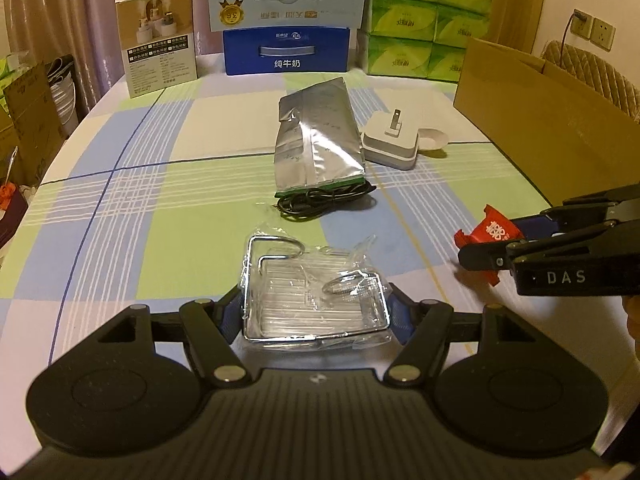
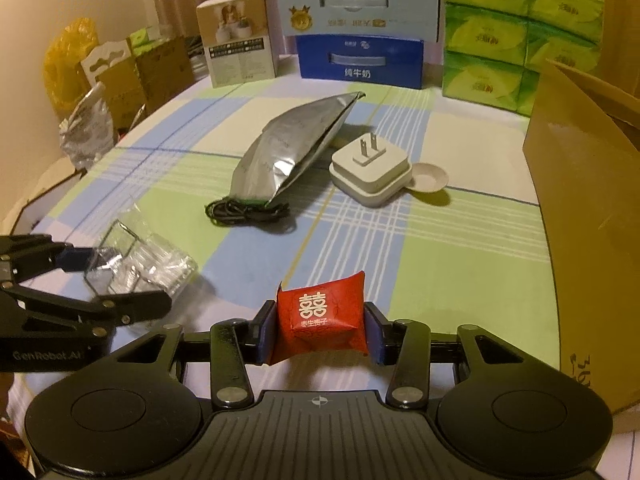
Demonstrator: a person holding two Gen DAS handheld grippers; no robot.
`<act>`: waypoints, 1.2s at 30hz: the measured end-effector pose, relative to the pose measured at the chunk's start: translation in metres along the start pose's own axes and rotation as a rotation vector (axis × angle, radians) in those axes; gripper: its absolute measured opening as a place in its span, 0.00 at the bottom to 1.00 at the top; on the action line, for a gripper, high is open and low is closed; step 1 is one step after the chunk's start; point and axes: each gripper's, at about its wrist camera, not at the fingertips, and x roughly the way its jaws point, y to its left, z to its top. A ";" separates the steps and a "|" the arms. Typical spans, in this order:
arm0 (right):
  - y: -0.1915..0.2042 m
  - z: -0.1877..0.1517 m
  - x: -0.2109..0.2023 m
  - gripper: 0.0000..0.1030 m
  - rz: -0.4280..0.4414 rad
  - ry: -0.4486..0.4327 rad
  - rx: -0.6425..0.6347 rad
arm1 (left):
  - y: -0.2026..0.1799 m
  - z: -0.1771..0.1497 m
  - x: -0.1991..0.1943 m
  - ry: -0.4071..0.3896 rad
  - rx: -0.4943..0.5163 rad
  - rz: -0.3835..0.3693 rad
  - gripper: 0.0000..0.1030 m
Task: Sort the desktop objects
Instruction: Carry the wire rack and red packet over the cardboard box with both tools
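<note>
Now the right gripper [image 2: 320, 330] is clamping a red candy packet [image 2: 322, 318] at lower centre, the left gripper [image 1: 316, 314] is squeezing a bagged wire rack [image 1: 316, 304]; both probably need carrying to the cardboard box [image 2: 588, 216] at right.

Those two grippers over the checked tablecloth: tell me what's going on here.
A person is sorting desk clutter with a handheld gripper in each hand. The right gripper is shut on a red candy packet. The left gripper has its pads against a wire rack in clear plastic wrap. Untouched on the table lie a silver foil bag, a coiled black cable, a white plug adapter and a small dish. An open cardboard box stands to the right.
</note>
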 end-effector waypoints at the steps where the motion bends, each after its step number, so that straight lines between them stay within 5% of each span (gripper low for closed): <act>1: 0.000 0.000 -0.001 0.41 0.002 -0.004 0.003 | 0.000 0.001 0.000 0.001 -0.002 -0.001 0.64; 23: -0.007 -0.021 -0.055 0.41 -0.038 -0.095 0.099 | -0.026 0.007 -0.033 -0.041 0.044 -0.020 0.64; 36: -0.015 -0.004 -0.137 0.41 -0.087 -0.222 0.123 | -0.059 0.013 -0.077 -0.076 0.084 -0.039 0.64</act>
